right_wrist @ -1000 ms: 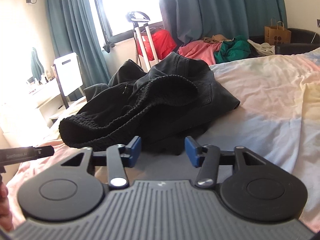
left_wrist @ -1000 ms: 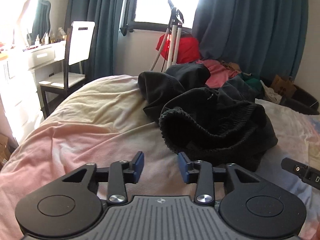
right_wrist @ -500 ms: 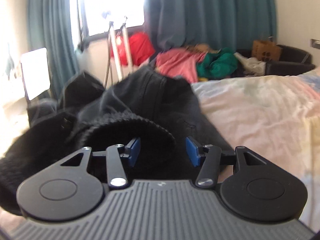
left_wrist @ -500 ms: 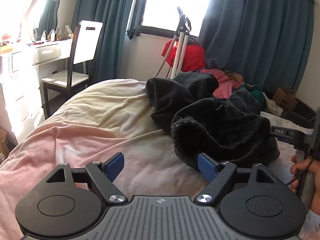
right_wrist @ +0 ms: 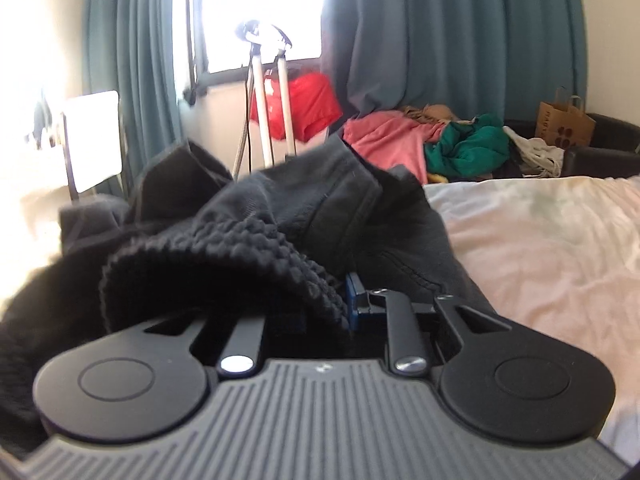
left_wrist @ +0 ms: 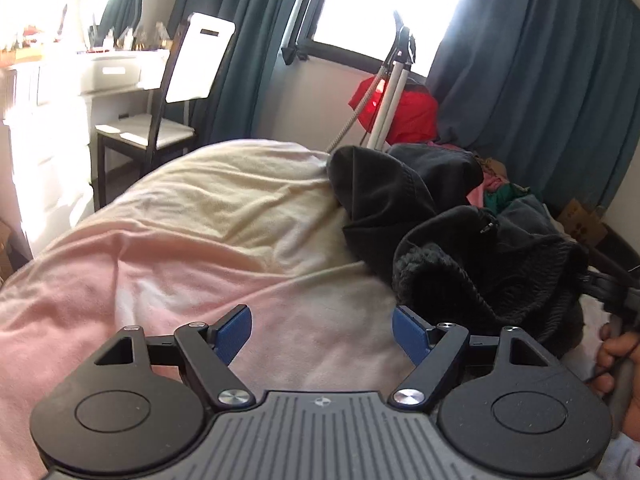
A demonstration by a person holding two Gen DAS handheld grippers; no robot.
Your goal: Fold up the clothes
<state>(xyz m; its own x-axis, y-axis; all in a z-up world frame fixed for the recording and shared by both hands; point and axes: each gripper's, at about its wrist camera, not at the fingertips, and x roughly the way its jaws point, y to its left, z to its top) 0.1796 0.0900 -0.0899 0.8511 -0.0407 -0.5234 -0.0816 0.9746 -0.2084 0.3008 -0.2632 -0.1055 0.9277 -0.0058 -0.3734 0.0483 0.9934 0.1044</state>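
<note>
Jaws of the left gripper stand wider apart than a second ago, over bare bed, with the black knit garment at 2 o'clock. Right gripper has advanced; its jaws have just closed, clamped on the knit hem.

Both cams sit low on the grippers, looking forward across the bed toward the far window and teal curtains. The left wrist view sits a bit back from the dark clothes pile, which lies to its right, with the chair far left. The right wrist view is jammed right up against that same pile, bare bed to its right. Both share the pile, the white stand, the red cloth and the window.
</note>
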